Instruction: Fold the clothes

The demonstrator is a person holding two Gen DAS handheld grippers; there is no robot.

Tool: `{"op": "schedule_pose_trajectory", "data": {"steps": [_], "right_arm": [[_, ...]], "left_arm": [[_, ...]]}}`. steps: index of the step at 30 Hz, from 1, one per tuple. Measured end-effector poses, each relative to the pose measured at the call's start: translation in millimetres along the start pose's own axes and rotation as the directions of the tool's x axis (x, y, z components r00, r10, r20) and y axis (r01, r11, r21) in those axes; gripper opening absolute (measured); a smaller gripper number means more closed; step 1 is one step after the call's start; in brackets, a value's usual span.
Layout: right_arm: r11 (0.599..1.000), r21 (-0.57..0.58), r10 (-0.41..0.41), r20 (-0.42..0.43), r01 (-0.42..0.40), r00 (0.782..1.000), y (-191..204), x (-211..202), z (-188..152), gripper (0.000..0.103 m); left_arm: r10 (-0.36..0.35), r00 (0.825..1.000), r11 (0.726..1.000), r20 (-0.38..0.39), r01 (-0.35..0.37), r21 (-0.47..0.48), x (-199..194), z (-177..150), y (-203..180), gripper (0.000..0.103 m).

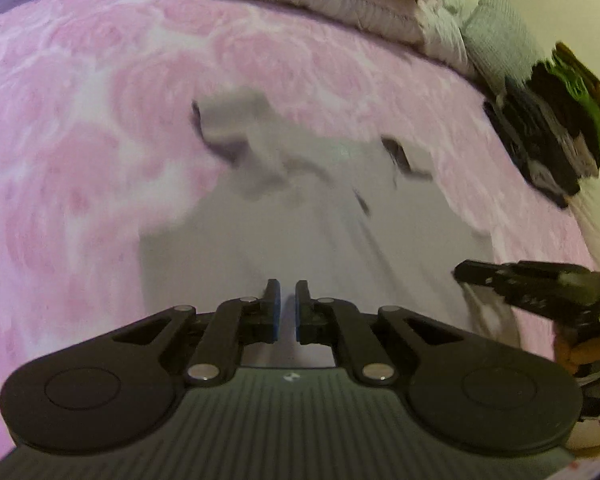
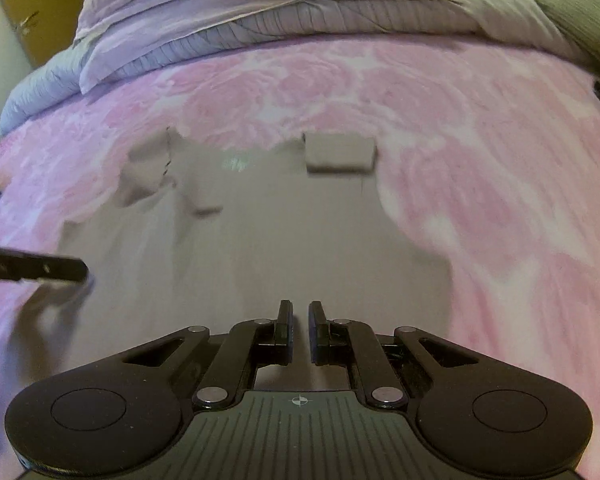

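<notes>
Pale grey cotton garment [image 2: 284, 232] lies mid-frame on pink rose-print bedspread [image 2: 480, 160]. Left gripper [image 1: 287, 308] and right gripper [image 2: 300, 326] are each pressed nearly together on its lower hem. Risk: thin cloth slipping out, far sleeves bunching.

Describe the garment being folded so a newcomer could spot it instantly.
Start from the pink floral bedspread that covers the bed. In its middle, ahead of both grippers, lies the pale grey garment, spread flat with short sleeves folded inward at its far end. It is the only plain, unpatterned cloth on the spread; the dark stack of folded clothes sits apart at the bed's edge.
</notes>
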State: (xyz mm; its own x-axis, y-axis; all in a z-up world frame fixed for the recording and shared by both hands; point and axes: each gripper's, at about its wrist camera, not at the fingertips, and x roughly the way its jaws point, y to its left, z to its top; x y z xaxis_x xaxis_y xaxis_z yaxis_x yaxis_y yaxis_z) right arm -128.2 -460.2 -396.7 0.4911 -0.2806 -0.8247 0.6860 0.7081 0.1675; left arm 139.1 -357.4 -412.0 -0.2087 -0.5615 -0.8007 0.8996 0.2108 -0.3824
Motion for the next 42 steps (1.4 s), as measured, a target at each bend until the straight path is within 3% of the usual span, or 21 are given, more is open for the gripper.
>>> {"op": "schedule_pose_trajectory", "data": {"steps": [6, 9, 11, 12, 14, 16, 18, 19, 21, 22, 23, 24, 28, 31, 33, 34, 36, 37, 38, 40, 42], "right_arm": [[0.998, -0.065, 0.028, 0.035, -0.026, 0.999, -13, 57, 53, 0.004], [0.995, -0.084, -0.05, 0.109, 0.06, 0.993, -18, 74, 88, 0.004], [0.988, -0.027, -0.146, 0.205, 0.154, 0.968, -27, 73, 110, 0.005], [0.987, 0.004, -0.158, 0.24, 0.161, 0.958, -34, 69, 117, 0.006], [0.991, 0.037, -0.133, 0.235, 0.128, 0.963, -46, 61, 127, 0.009], [0.997, 0.028, -0.071, 0.198, 0.067, 0.978, -56, 54, 124, 0.014], [0.999, -0.001, -0.032, 0.146, 0.033, 0.989, -62, 53, 117, 0.04], [1.0, -0.006, -0.023, 0.118, 0.024, 0.993, -66, 56, 114, 0.045], [0.999, 0.02, -0.036, 0.096, 0.034, 0.995, -74, 63, 110, 0.047], [0.998, 0.054, -0.042, 0.077, 0.038, 0.996, -81, 70, 110, 0.047], [0.995, 0.092, -0.049, 0.065, 0.043, 0.997, -86, 75, 111, 0.047], [0.989, 0.137, -0.06, 0.063, 0.051, 0.996, -91, 78, 110, 0.047], [0.967, 0.252, -0.049, 0.097, 0.023, 0.994, -104, 77, 109, 0.047], [0.975, 0.219, -0.068, 0.096, 0.046, 0.993, -100, 74, 110, 0.047], [0.978, 0.195, -0.088, 0.091, 0.069, 0.992, -95, 68, 109, 0.047], [0.981, 0.181, -0.091, 0.094, 0.073, 0.991, -91, 64, 108, 0.047], [0.988, 0.141, -0.071, 0.109, 0.055, 0.991, -82, 51, 101, 0.047], [0.994, 0.099, -0.049, 0.12, 0.037, 0.992, -75, 44, 96, 0.047], [0.998, 0.061, -0.042, 0.12, 0.035, 0.992, -69, 41, 93, 0.047], [0.999, 0.029, -0.039, 0.106, 0.036, 0.994, -65, 47, 92, 0.047], [0.997, 0.054, -0.056, 0.114, 0.05, 0.992, -71, 59, 100, 0.047]], "left_arm": [[-0.002, 0.999, 1.0, 0.034, 0.001, 0.021, 20, 49, 21, 0.003], [0.01, 0.997, 1.0, 0.072, -0.011, 0.015, 23, 71, 33, 0.004], [0.022, 0.995, 1.0, 0.096, -0.024, 0.015, 24, 86, 41, 0.015], [0.027, 0.994, 0.999, 0.102, -0.03, 0.019, 25, 91, 44, 0.018], [0.011, 0.996, 0.999, 0.088, -0.014, 0.03, 31, 100, 50, 0.032], [0.003, 0.999, 1.0, 0.05, -0.003, 0.013, 41, 105, 59, 0.032], [-0.059, 0.998, 0.996, 0.028, 0.061, -0.071, 48, 109, 74, 0.034], [-0.094, 0.995, 0.987, 0.023, 0.096, -0.127, 52, 111, 81, 0.034], [-0.154, 0.987, 0.962, 0.046, 0.16, -0.221, 59, 114, 91, 0.032], [-0.178, 0.982, 0.952, 0.061, 0.187, -0.243, 63, 116, 92, 0.019], [-0.202, 0.977, 0.945, 0.074, 0.214, -0.248, 67, 119, 90, 0.0], [-0.211, 0.974, 0.946, 0.086, 0.226, -0.234, 69, 124, 86, 0.0], [-0.153, 0.965, 0.987, 0.214, 0.161, -0.019, 59, 143, 59, 0.0], [-0.011, 0.981, 0.996, 0.194, -0.006, 0.087, 72, 149, 49, 0.002], [0.092, 0.98, 0.99, 0.175, -0.108, 0.087, 79, 149, 53, 0.005], [0.11, 0.979, 0.99, 0.174, -0.124, 0.071, 77, 148, 56, 0.005], [0.098, 0.973, 0.994, 0.21, -0.108, 0.034, 59, 142, 59, 0.006], [0.063, 0.974, 0.996, 0.218, -0.076, 0.048, 51, 138, 55, 0.012], [0.042, 0.977, 0.996, 0.209, -0.057, 0.067, 48, 137, 51, 0.021], [0.001, 0.984, 0.997, 0.181, -0.016, 0.08, 52, 138, 45, 0.029], [-0.004, 0.988, 0.996, 0.154, -0.009, 0.085, 60, 143, 44, 0.029]]}}
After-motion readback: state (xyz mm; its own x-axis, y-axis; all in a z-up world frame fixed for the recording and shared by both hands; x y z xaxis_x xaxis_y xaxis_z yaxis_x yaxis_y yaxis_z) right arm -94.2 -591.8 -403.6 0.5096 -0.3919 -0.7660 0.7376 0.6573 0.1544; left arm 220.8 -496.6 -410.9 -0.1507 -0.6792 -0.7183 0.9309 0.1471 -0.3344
